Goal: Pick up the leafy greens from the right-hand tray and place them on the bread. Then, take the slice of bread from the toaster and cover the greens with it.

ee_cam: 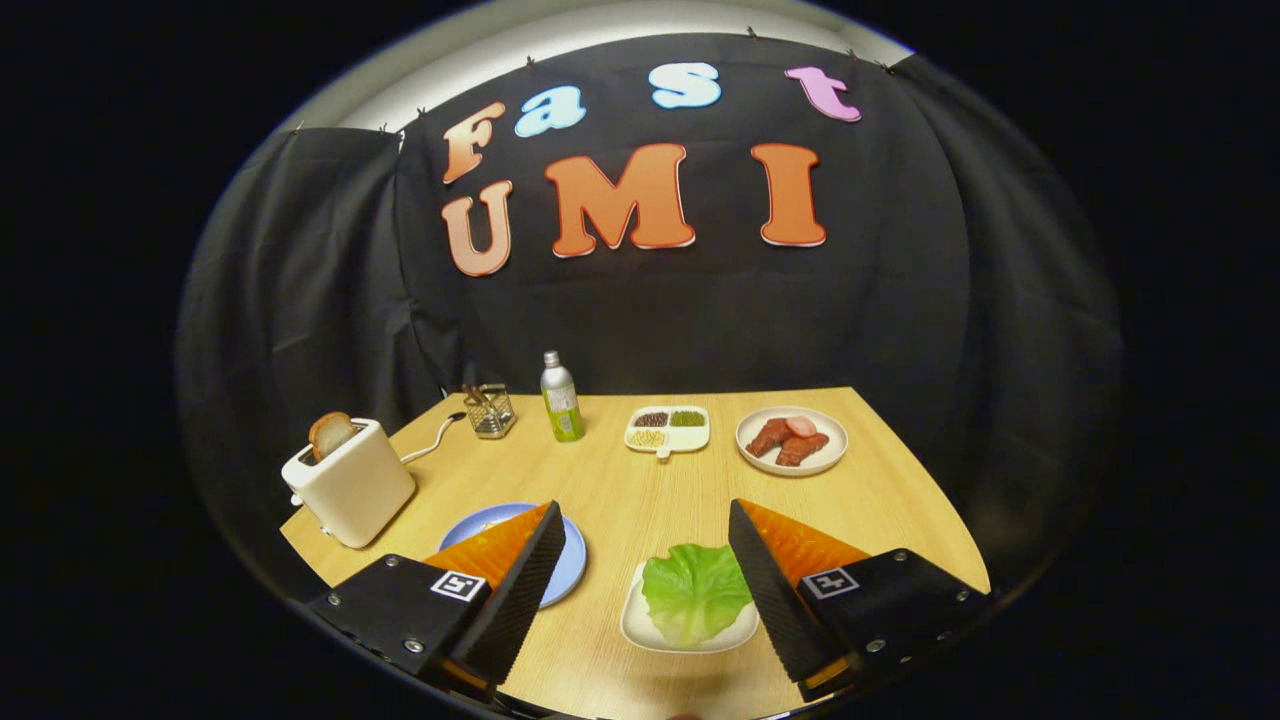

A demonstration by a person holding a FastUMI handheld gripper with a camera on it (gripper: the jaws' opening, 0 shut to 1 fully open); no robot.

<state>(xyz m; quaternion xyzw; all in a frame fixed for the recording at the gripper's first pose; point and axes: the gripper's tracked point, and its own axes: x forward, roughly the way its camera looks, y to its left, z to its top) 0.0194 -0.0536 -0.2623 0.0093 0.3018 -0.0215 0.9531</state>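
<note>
On a light wooden table (620,500) inside a black-draped booth: several food items, seen from just behind a handheld gripper (645,525). Fingers spread wide apart, gripping nothing, hovering low over the near part of the table. Between the fingers, closer to the right one: a green lettuce leaf (693,592) lying on a small white tray (640,628), the right finger's tip just beside the leaf's edge, whether touching or not impossible to tell. Behind the left finger: a blue plate (572,562), mostly hidden, its contents not visible. Further left, near the table's corner: a cream toaster (350,482) with a slice of bread (331,433) standing up out of its slot, and a white cord (432,440) trailing behind it. Well beyond the fingers, along the far side of the table, from left to right: a small wire basket (489,411), an upright bottle (561,398) with a green label, a white divided dish (667,429) holding dark, green and pale bits, and a round plate (792,441) with reddish-brown sausage pieces.
</note>
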